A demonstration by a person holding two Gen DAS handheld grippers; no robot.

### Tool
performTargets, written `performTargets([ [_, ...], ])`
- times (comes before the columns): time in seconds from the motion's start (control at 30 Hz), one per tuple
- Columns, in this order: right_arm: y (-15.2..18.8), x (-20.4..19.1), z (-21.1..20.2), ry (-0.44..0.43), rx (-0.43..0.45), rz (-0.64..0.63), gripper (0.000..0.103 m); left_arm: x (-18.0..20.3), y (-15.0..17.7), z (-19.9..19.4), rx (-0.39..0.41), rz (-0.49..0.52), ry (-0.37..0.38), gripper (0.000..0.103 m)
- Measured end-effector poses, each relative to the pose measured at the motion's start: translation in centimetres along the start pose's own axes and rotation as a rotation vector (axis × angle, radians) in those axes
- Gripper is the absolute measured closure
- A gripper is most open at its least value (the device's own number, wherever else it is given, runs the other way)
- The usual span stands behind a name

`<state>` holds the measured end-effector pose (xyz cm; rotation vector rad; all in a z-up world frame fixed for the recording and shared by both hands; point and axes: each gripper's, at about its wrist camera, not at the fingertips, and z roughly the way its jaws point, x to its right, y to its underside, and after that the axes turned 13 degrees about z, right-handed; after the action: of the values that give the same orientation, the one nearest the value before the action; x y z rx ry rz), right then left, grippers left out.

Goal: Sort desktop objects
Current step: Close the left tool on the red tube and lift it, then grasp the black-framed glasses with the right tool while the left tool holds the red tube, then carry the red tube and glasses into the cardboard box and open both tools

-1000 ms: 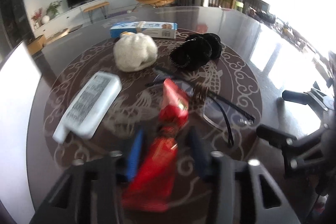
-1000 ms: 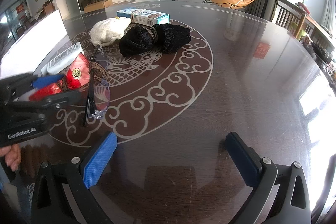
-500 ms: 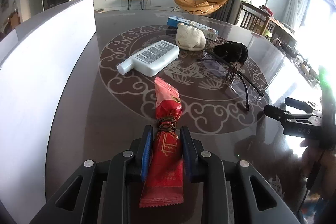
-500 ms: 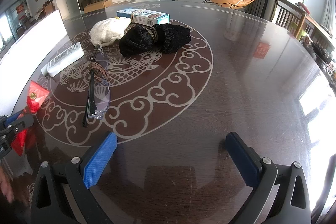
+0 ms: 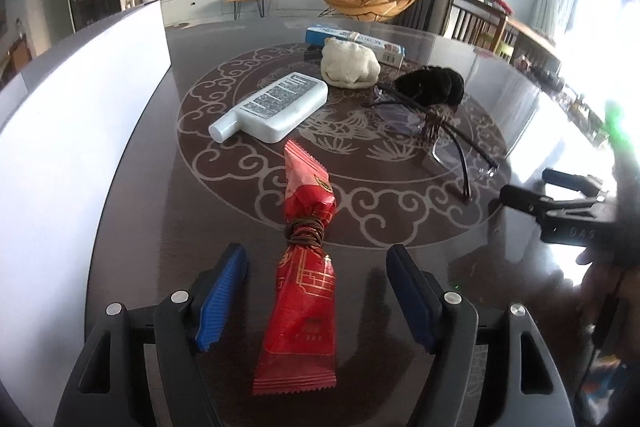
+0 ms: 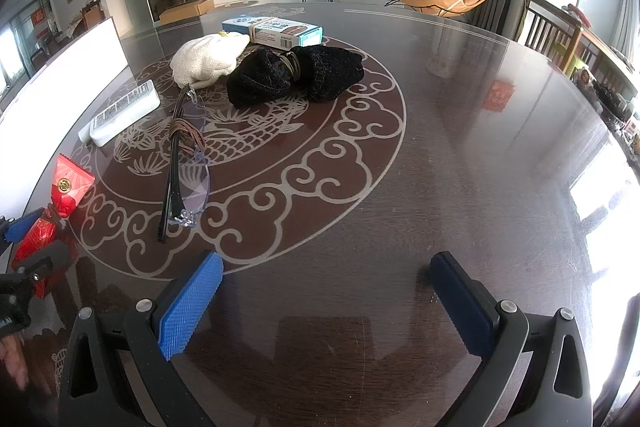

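Observation:
A red snack packet [image 5: 306,267] tied with a brown band lies on the dark table between the blue pads of my left gripper [image 5: 316,291]. Its jaws are opening and neither pad touches the packet. The same red packet [image 6: 52,211] shows at the left edge of the right wrist view. My right gripper [image 6: 324,307] stands open over bare table with nothing between its fingers. Beyond lie a white bottle [image 5: 276,105], clear glasses [image 5: 440,139] with a brown band, a cream pouch [image 5: 350,69], a black cloth bundle [image 5: 434,87] and a blue-white box [image 5: 354,41].
A white panel [image 5: 72,131] rises along the table's left side, close to the packet. The right gripper's body [image 5: 568,211] and a hand show at the right of the left wrist view. Chairs and a side table stand behind the table at the right.
My left gripper carried the red packet leftward toward the white panel, set it on the table and opened its jaws off it. The right gripper has not moved.

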<state>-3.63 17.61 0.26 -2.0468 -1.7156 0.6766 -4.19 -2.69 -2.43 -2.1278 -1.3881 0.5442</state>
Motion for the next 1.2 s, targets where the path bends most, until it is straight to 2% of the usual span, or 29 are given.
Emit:
performTargets([
  [0.17, 0.0, 0.0, 0.0, 0.0, 0.0, 0.0, 0.0, -0.4, -0.2, 0.3, 0.0, -0.015, -0.002, 0.032],
  [0.27, 0.0, 0.0, 0.0, 0.0, 0.0, 0.0, 0.0, 0.4, -1.1, 1.2, -0.049, 0.044, -0.068, 0.031],
  [0.3, 0.0, 0.0, 0.0, 0.0, 0.0, 0.0, 0.0, 0.8, -1.4, 1.4, -0.058, 0.073, -0.08, 0.034],
  [0.33, 0.0, 0.0, 0.0, 0.0, 0.0, 0.0, 0.0, 0.9, -1.6, 1.6, -0.058, 0.082, -0.063, 0.04],
  [0.4, 0.0, 0.1, -0.1, -0.006, 0.001, 0.003, 0.0, 1.2, -2.2, 1.5, -0.053, 0.12, -0.051, 0.083],
  [0.47, -0.5, 0.3, -0.2, -0.078, -0.02, 0.0, 0.0, 1.1, -2.2, 1.5, -0.058, 0.127, -0.041, 0.083],
  [0.5, -1.5, 0.3, 0.0, -0.142, -0.067, -0.002, 0.001, 1.0, -2.0, 1.3, -0.052, 0.119, -0.031, 0.083],
  [0.57, -3.4, 0.2, -0.7, -0.234, -0.103, 0.035, 0.006, 0.4, -1.1, 0.7, -0.03, 0.087, 0.005, 0.083],
  [0.63, -5.8, -1.6, -1.1, -0.299, -0.138, 0.034, 0.007, -0.2, -0.3, 0.1, -0.013, 0.046, 0.03, 0.083],
  [0.67, -6.6, -3.0, -0.5, -0.321, -0.189, 0.013, 0.007, -0.5, -0.1, -0.1, -0.008, 0.028, 0.035, 0.083],
  [0.7, -7.0, -4.4, 0.3, -0.329, -0.242, -0.008, 0.013, -0.8, 0.2, -0.2, -0.004, 0.014, 0.036, 0.083],
  [0.73, -7.4, -6.0, 1.4, -0.321, -0.296, -0.041, 0.031, -1.1, 0.4, -0.5, 0.0, -0.001, 0.036, 0.083],
  [0.8, -7.2, -9.2, 3.3, -0.24, -0.331, -0.144, 0.049, -1.3, 0.8, -1.2, 0.01, -0.015, 0.039, 0.083],
  [0.87, -6.5, -10.9, 4.2, -0.162, -0.314, -0.235, 0.053, -1.5, 1.1, -2.4, 0.031, -0.023, 0.039, 0.083],
  [0.9, -6.5, -11.6, 4.1, -0.129, -0.282, -0.278, 0.078, -1.6, 1.3, -3.1, 0.043, -0.026, 0.039, 0.083],
  [0.93, -6.5, -11.7, 4.0, -0.131, -0.29, -0.28, 0.092, -1.7, 1.4, -4.0, 0.06, -0.033, 0.042, 0.083],
  [1.07, -6.7, -11.2, 1.0, -0.16, -0.246, -0.255, 0.092, -2.7, 1.8, -7.1, 0.131, -0.098, 0.079, 0.083],
  [1.2, -7.0, -12.2, -3.6, -0.274, -0.219, -0.196, 0.092, -4.6, 2.0, -11.4, 0.228, -0.21, 0.132, 0.083],
])
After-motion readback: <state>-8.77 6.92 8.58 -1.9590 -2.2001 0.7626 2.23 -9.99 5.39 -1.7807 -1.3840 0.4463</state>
